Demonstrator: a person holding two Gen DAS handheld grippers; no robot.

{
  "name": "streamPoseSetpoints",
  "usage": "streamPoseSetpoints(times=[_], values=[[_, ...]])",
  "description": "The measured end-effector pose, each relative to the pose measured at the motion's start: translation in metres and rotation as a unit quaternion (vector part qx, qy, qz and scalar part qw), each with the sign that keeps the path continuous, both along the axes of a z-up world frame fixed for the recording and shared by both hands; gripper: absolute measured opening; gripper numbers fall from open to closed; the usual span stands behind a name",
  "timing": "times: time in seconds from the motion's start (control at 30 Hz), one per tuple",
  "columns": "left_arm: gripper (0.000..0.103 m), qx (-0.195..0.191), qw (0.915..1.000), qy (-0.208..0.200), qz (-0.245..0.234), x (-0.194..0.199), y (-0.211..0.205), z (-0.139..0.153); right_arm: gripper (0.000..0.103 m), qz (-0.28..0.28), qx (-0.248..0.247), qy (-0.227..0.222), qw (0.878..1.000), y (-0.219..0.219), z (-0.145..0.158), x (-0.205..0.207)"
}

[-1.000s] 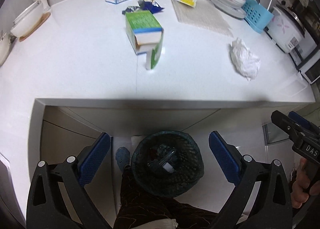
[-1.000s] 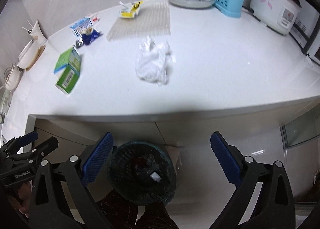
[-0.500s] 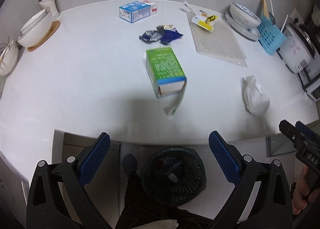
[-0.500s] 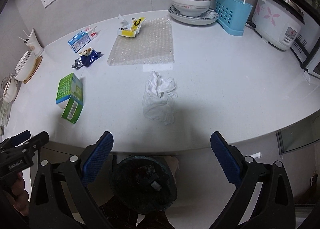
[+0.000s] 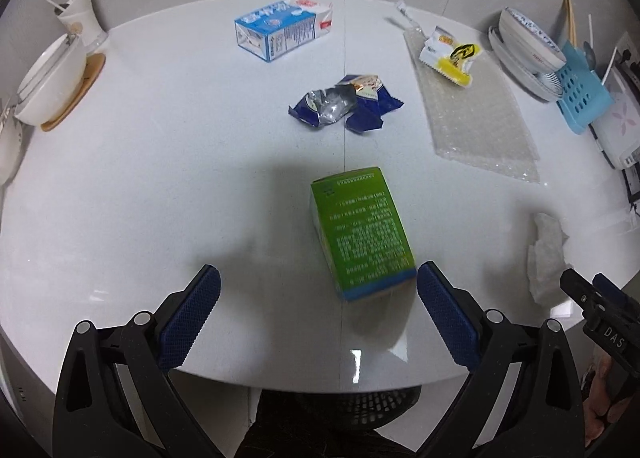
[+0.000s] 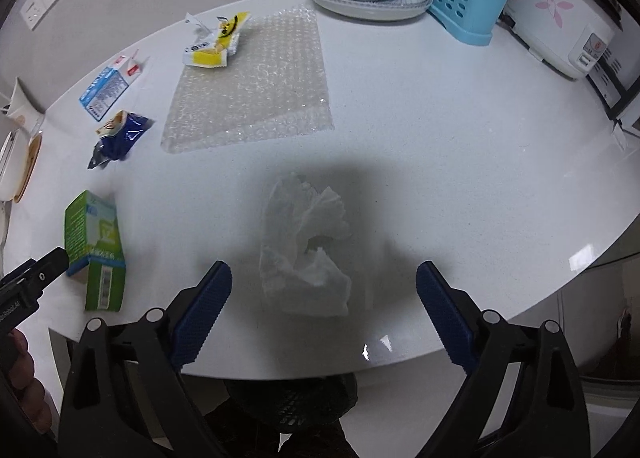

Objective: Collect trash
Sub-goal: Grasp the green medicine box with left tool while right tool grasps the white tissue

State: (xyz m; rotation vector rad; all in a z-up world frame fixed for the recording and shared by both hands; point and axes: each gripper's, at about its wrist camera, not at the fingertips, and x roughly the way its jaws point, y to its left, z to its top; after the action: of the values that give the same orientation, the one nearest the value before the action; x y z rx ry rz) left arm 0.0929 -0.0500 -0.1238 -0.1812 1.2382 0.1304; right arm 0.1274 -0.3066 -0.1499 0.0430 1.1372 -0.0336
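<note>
The crumpled white paper tissue (image 6: pixel 306 246) lies on the white tabletop (image 6: pixel 460 146) near its front edge. The right tool (image 6: pixel 324 306) hangs over it, empty, its jaws closing a little. The left tool (image 5: pixel 318 312) is wide open by the green cardboard box (image 5: pixel 362 232). Soft paper may slip out if pinched at its edge.

carton (image 5: pixel 362 234) left — tissue (image 5: pixel 548 254) right

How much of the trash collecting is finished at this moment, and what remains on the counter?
Done: nothing visibly. In hand: nothing; the left tongs stand open over the green carton, the right tongs, closing, over the crumpled tissue, neither gripped. Left: both, plus blue carton, blue wrapper, yellow wrapper, bubble wrap.
</note>
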Motion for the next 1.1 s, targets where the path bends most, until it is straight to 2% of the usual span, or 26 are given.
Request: streamPoseSetpoints(times=[0.2, 0.4, 0.57, 0.63, 0.7, 0.87, 0.93, 1.1], values=[[0.094, 0.0, 0.9997, 0.02, -0.01, 0.024, -0.002, -0.017, 0.079, -0.02, 0.001, 0.027, 0.999, 0.001, -0.016, 0.022], [0.077, -0.003, 0.9991, 0.035, -0.024, 0.037, -0.006, -0.025, 0.065, -0.03, 0.007, 0.045, 0.999, 0.005, -0.025, 0.033], [0.057, -0.006, 0.9983, 0.042, -0.04, 0.042, -0.01, -0.028, 0.053, -0.037, 0.014, 0.058, 0.998, 0.006, -0.03, 0.038], [0.053, -0.006, 0.998, 0.043, -0.046, 0.043, -0.012, -0.028, 0.049, -0.039, 0.016, 0.061, 0.997, 0.006, -0.032, 0.04], [0.051, -0.006, 0.9979, 0.04, -0.05, 0.043, -0.013, -0.026, 0.043, -0.042, 0.017, 0.066, 0.997, 0.007, -0.034, 0.041], [0.047, -0.003, 0.9975, 0.031, -0.064, 0.039, -0.017, -0.022, 0.013, -0.037, 0.01, 0.068, 0.997, 0.01, -0.038, 0.041], [0.047, 0.002, 0.9973, 0.027, -0.068, 0.037, -0.019, -0.019, 0.007, -0.037, 0.011, 0.067, 0.997, 0.011, -0.039, 0.04], [0.047, 0.002, 0.9969, 0.02, -0.076, 0.03, -0.023, -0.012, 0.005, -0.032, 0.013, 0.062, 0.998, 0.013, -0.036, 0.033]])
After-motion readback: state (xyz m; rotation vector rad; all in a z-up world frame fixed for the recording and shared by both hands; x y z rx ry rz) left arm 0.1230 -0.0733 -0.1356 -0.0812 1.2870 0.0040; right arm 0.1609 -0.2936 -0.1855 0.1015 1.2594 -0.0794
